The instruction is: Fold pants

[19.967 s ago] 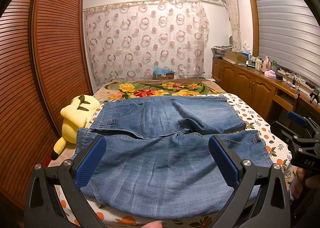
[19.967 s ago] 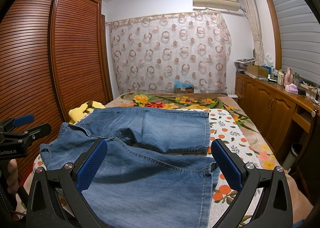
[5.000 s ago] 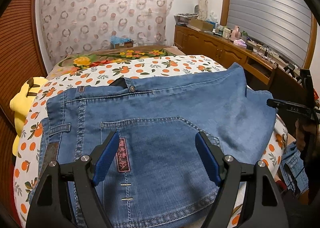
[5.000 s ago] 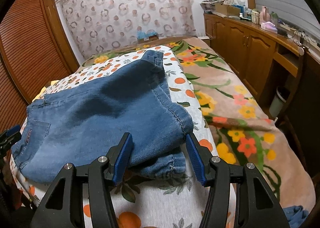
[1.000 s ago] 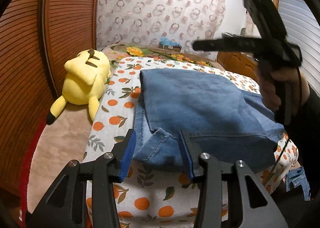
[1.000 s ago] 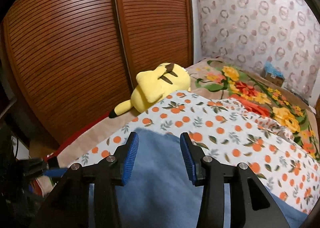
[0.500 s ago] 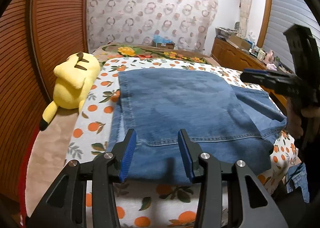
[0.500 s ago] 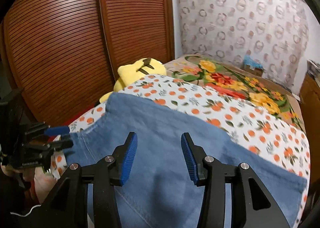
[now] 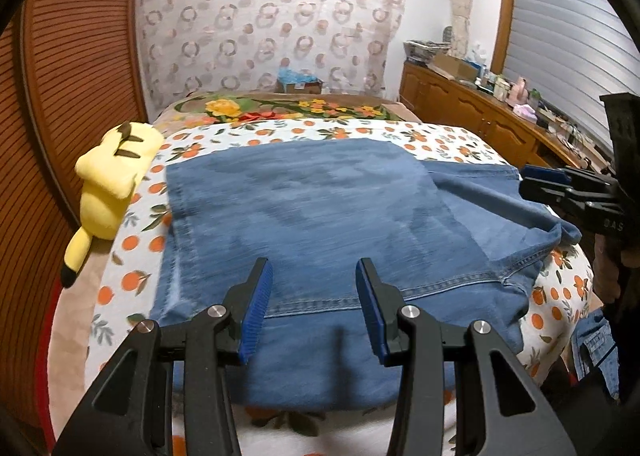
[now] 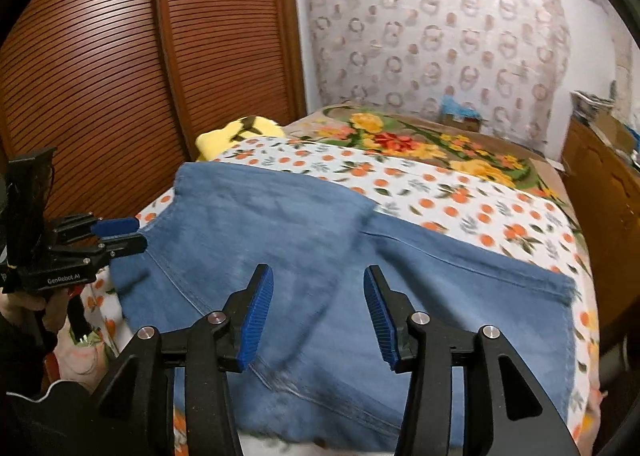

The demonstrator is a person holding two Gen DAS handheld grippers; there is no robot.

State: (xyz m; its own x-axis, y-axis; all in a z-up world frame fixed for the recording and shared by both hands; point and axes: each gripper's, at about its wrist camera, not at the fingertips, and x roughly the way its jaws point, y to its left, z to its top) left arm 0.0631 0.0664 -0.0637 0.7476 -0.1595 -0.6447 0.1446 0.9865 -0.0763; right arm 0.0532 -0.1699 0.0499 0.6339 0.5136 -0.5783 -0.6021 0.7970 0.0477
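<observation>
The blue denim pants [image 9: 320, 208] lie folded into a broad flat stack on the orange-print sheet of the bed [image 9: 132, 280], with a lower layer sticking out to the right. My left gripper [image 9: 314, 308] hovers over the near hem, open, with nothing between its pads. My right gripper [image 10: 318, 312] hangs above the pants [image 10: 280, 236] from the right side; its jaws are opening and nothing is between them. Each gripper shows in the other's view: the right gripper [image 9: 536, 180] at the right edge, the left gripper [image 10: 136, 234] at the left corner of the pants.
A yellow plush toy [image 9: 116, 176] lies at the bed's left edge beside the louvred wooden wardrobe [image 10: 100, 76]. A floral blanket [image 10: 400, 136] covers the far bed. A wooden dresser [image 9: 480, 124] lines the right wall. Another denim piece [image 9: 596, 352] hangs low right.
The left gripper slid from the pants' near left corner to the middle of the near hem. The right gripper swung back across the pants to the right side, its jaws slightly wider.
</observation>
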